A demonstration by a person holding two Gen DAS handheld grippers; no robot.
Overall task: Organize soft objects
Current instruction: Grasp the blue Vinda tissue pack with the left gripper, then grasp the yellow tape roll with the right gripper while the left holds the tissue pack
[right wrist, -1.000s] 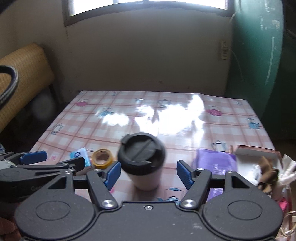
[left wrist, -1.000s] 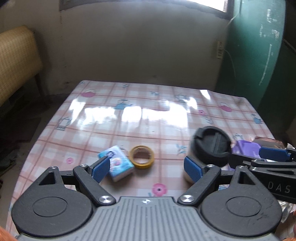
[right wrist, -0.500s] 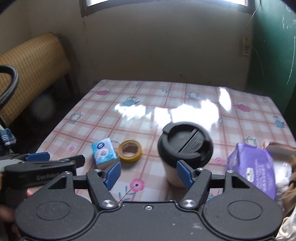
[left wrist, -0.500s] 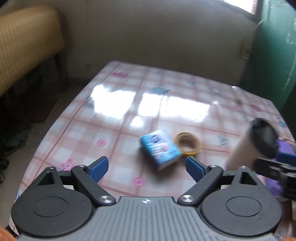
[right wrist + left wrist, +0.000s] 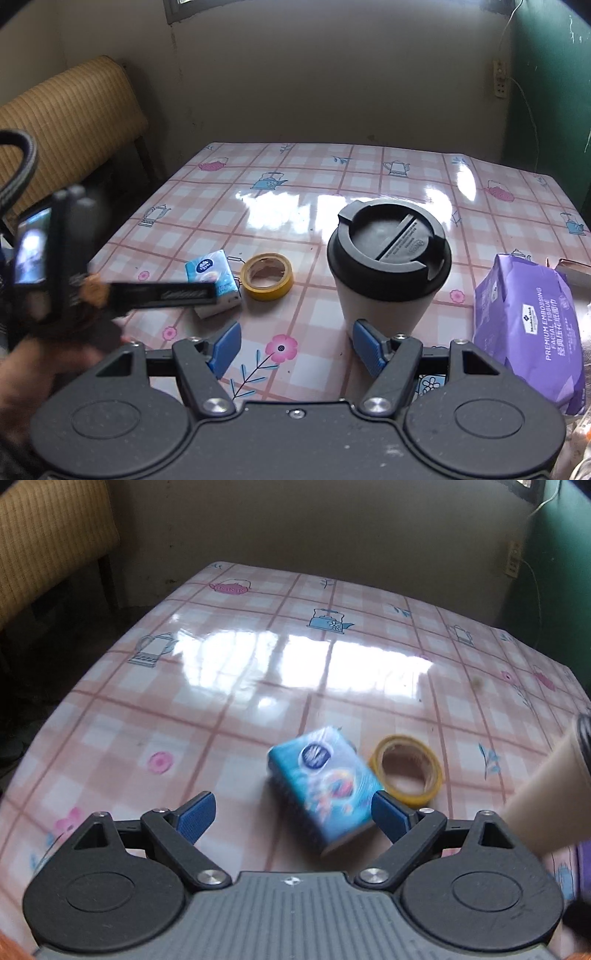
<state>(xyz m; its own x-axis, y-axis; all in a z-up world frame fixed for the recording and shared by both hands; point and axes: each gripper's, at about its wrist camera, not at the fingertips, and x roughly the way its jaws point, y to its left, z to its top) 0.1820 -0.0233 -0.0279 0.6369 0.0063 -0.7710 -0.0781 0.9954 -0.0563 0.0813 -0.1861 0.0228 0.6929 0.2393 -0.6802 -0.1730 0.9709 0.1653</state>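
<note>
Your left gripper (image 5: 291, 814) has its fingers spread wide, having just been opening, and the blue tissue pack (image 5: 323, 784) lies flat on the desk (image 5: 229, 716) between them, nearer the right finger than the left, with neither pad touching it. Just beyond the pack on its right sits the yellow tape roll (image 5: 408, 771). Your right gripper (image 5: 295, 345) also has its fingers spread, with nothing between them; the paper coffee cup (image 5: 388, 269) with its black lid stands upright just past the right finger. The purple facial tissue pack (image 5: 528, 328) lies at the desk's right edge.
</note>
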